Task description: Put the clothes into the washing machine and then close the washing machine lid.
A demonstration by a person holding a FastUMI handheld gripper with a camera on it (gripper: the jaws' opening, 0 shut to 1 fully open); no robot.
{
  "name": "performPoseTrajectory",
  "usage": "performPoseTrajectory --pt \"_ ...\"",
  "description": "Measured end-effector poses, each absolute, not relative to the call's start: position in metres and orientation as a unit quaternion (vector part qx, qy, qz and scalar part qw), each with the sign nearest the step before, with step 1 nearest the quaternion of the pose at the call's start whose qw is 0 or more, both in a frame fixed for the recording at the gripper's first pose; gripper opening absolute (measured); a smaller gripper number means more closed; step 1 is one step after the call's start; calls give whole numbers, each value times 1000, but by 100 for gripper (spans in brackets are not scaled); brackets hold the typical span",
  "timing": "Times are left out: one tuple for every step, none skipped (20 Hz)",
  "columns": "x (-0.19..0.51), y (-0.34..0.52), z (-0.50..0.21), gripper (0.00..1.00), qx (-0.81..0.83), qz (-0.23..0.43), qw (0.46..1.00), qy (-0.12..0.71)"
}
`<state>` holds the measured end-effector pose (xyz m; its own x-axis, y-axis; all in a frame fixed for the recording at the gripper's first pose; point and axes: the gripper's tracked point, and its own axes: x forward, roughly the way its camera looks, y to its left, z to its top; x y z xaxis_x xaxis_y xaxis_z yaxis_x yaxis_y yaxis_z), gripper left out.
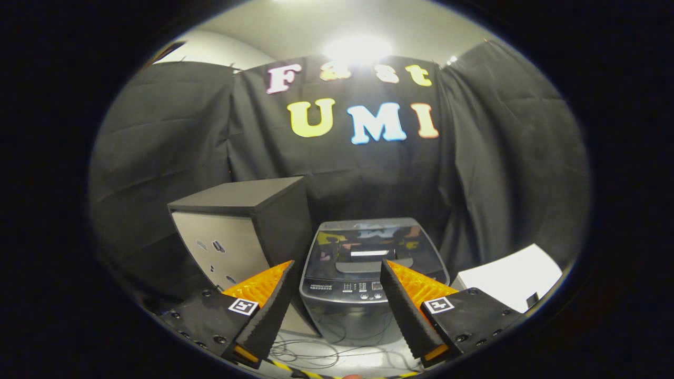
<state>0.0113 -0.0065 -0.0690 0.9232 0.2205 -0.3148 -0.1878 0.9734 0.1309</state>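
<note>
Glossy dark lid is sitting flat on the washing machine (372,273), so I'm reading the top as shut. I'm holding the gripper (337,268) with its jaws standing wide apart, gripping nothing. Machine is showing in the gap between the fingers (268,310), just beyond the tips, control panel facing me. I'm not making out any clothes from here. Beyond the left finger, close beside the machine's left flank, a boxy cabinet (237,231) with a dark top and a pale front is standing taller than the machine. Beyond the right finger, a white flat surface (513,276) is lying off to the machine's right, apart from it. Thin cables (316,352) are trailing over the pale floor below the machine's front, between the finger bases. Black cloth is hanging behind everything.
</note>
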Motion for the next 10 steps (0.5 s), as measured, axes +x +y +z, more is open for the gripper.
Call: performPoseTrajectory --pt "6 -2 -64 98 31 110 983 145" --pt "4 3 -60 98 19 115 985 124" --pt "0 5 -55 98 11 116 987 107" --pt "-1 9 -53 99 11 117 989 92" --pt "-2 12 -53 99 19 118 989 82" --pt "-5 13 -53 99 28 113 990 76" --pt "-6 12 -50 100 39 107 991 68" --pt "-9 10 -47 100 45 101 992 58" --pt "-11 11 -45 100 48 97 993 51" --pt "-15 9 -45 99 47 92 993 48"
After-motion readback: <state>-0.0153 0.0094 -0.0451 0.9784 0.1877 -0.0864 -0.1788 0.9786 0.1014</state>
